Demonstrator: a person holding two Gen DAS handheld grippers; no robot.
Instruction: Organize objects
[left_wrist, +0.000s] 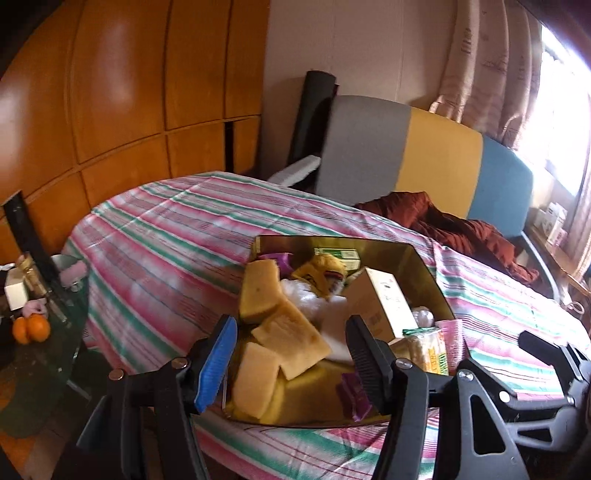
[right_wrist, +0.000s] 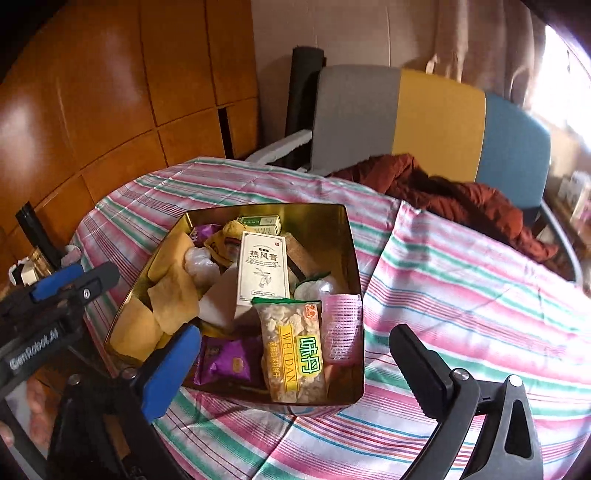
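A shiny gold rectangular metal tin (right_wrist: 352, 258) sits mid-frame on the pink, green and white striped cloth (right_wrist: 461, 295), crammed with porous yellow sponge pieces (left_wrist: 291, 332), a white cardboard box (right_wrist: 263, 269), a crinkly clear snack bag (right_wrist: 291, 354) and a ribbed pink roller (right_wrist: 340, 328). The left gripper (left_wrist: 291, 354) and the right gripper (right_wrist: 295, 369), both at lower frame, gape with nothing between their ridged pads.

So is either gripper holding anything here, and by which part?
Nothing is held. The left gripper and right gripper both stand open above the gold tin.
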